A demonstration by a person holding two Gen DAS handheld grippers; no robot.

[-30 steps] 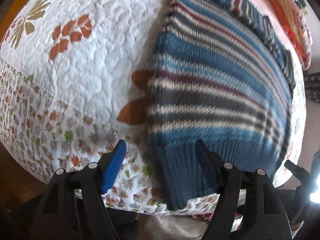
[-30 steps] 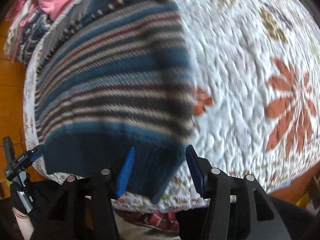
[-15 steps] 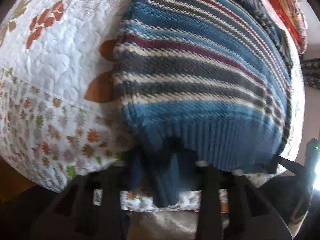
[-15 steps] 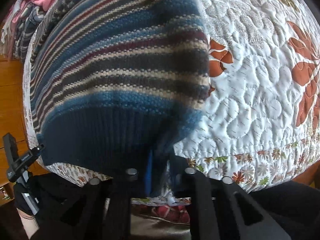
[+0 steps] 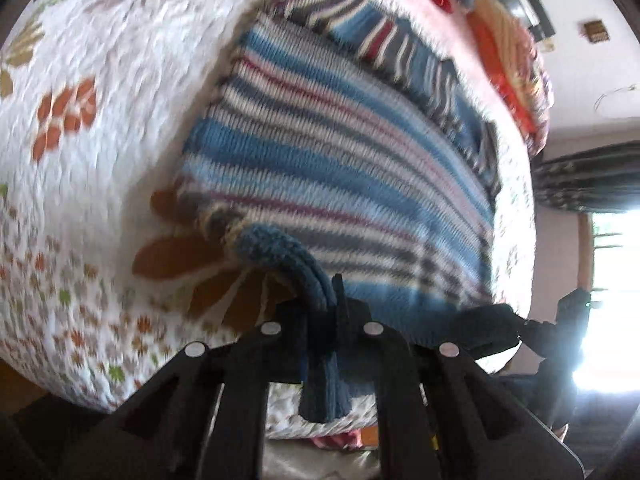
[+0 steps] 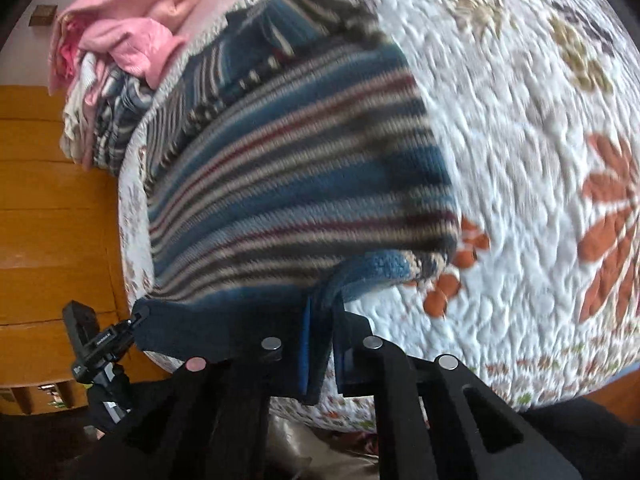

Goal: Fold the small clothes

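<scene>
A blue, white, grey and maroon striped knit sweater [image 5: 340, 168] [image 6: 296, 184] lies spread on a quilted floral bedspread [image 5: 100, 92] [image 6: 520, 160]. My left gripper [image 5: 326, 308] is shut on the sweater's dark blue ribbed hem at its left corner, which is lifted and curled off the quilt. My right gripper [image 6: 322, 308] is shut on the hem at the right corner, also raised. The sleeves lie folded across the sweater's far end. Each view shows the other gripper at the opposite hem corner.
A pile of pink and striped clothes [image 6: 120, 52] sits at the far end of the bed, with orange and red fabric [image 5: 504, 48] beside it. A wooden board [image 6: 52, 208] borders the bed. A bright window [image 5: 612, 280] is at the right.
Both grippers went from open around the hem to shut on it. They have since lifted the two hem corners off the quilt and the fabric curls upward.
</scene>
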